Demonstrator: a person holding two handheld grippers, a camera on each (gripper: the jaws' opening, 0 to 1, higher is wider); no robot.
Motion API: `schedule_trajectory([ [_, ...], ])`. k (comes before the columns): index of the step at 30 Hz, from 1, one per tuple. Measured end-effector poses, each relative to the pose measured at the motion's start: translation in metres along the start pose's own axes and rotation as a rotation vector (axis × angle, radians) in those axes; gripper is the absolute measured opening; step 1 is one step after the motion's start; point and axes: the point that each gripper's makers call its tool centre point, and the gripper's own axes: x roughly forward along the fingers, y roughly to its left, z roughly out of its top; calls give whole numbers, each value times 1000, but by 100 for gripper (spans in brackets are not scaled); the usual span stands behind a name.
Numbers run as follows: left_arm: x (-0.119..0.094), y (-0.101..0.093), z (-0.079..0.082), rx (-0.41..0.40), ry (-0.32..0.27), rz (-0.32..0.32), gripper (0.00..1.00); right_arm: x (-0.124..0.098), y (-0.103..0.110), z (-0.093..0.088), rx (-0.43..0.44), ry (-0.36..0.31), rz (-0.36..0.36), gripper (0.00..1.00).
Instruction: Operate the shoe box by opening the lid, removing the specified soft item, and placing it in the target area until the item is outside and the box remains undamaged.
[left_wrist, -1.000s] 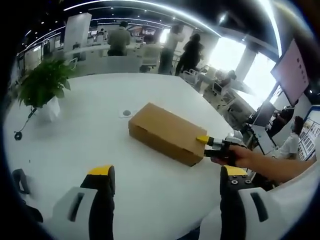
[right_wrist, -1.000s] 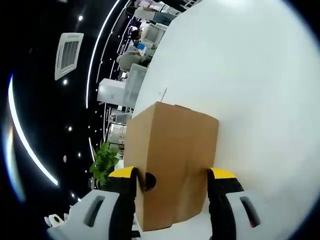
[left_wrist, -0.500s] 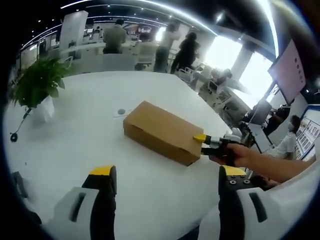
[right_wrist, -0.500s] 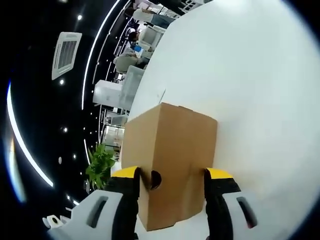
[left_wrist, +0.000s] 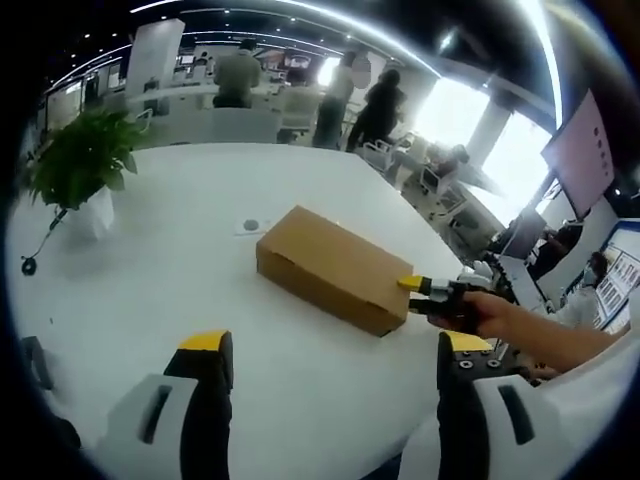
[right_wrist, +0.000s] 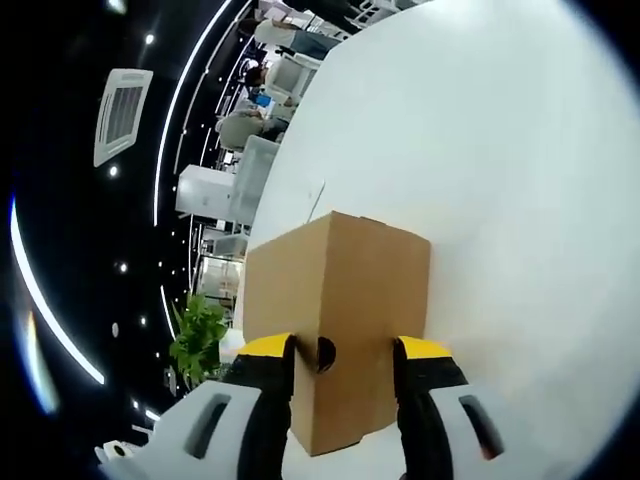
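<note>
The plain brown cardboard shoe box (left_wrist: 330, 265) lies closed on the round white table (left_wrist: 150, 270), roughly at its middle, with a potted green plant (left_wrist: 80, 165) far off to the left. In the right gripper view the right gripper (right_wrist: 343, 348) has its yellow-tipped jaws drawn narrow against the box's near end wall (right_wrist: 335, 310), one jaw on each side of a small round hole — whether they already pinch the cardboard or only touch it I cannot tell. The left gripper (left_wrist: 330, 345) hangs wide and empty, well short of the box.

The box looks light, and stiff only along its folds; thin card will dent or tear under a hard squeeze. The safest hold is probably the lid's front lip at this near end — lifted gently while the other gripper steadies the base.
</note>
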Motion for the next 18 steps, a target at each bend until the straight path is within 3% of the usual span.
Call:
schedule_trajectory([
  [9,2,3,-8,-10,22,15,88,-3,1,1,11,9,-1,30],
  [18,4,4,-6,-22,15,15,88,-5,0,3,19,13,0,27],
])
